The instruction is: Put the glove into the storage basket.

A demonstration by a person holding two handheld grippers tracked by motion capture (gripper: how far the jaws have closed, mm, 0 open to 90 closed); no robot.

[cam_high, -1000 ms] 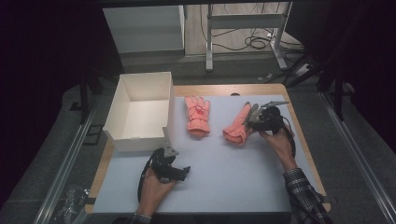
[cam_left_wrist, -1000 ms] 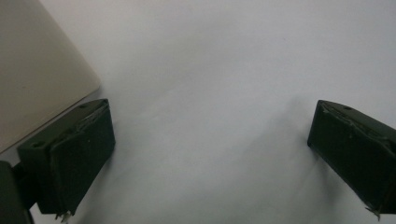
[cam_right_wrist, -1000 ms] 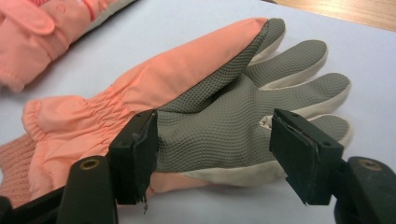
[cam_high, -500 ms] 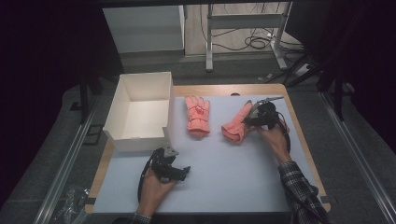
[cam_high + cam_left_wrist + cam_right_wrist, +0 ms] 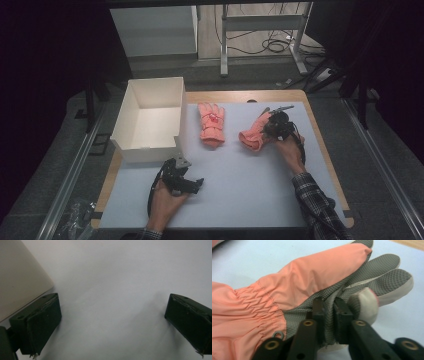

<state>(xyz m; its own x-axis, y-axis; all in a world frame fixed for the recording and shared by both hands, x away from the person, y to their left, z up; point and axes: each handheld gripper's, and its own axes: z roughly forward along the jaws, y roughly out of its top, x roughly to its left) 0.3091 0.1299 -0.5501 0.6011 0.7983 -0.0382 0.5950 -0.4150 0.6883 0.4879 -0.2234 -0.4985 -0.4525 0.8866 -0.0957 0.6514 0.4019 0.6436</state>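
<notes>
The orange glove [image 5: 294,287] is pinched at its grey palm fabric by the right gripper [image 5: 329,308], whose jaws have just closed. The left gripper [image 5: 112,322] rests wide apart on the pale surface [image 5: 250,175] beside the white box [image 5: 150,117].

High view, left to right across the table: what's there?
Open white cardboard box → left gripper, jaws apart over the mat → flat salmon-pink glove → second salmon-pink glove → right gripper, shut on that second glove.

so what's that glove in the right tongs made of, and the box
The held glove: back looks like a smooth, faintly shiny orange woven synthetic, gathered at the wrist; palm and fingers are grey with a dotted grip texture, probably rubbery. The right tongs have just closed on that grey part. The box: matte white walls, likely cardboard or foam board.
</notes>
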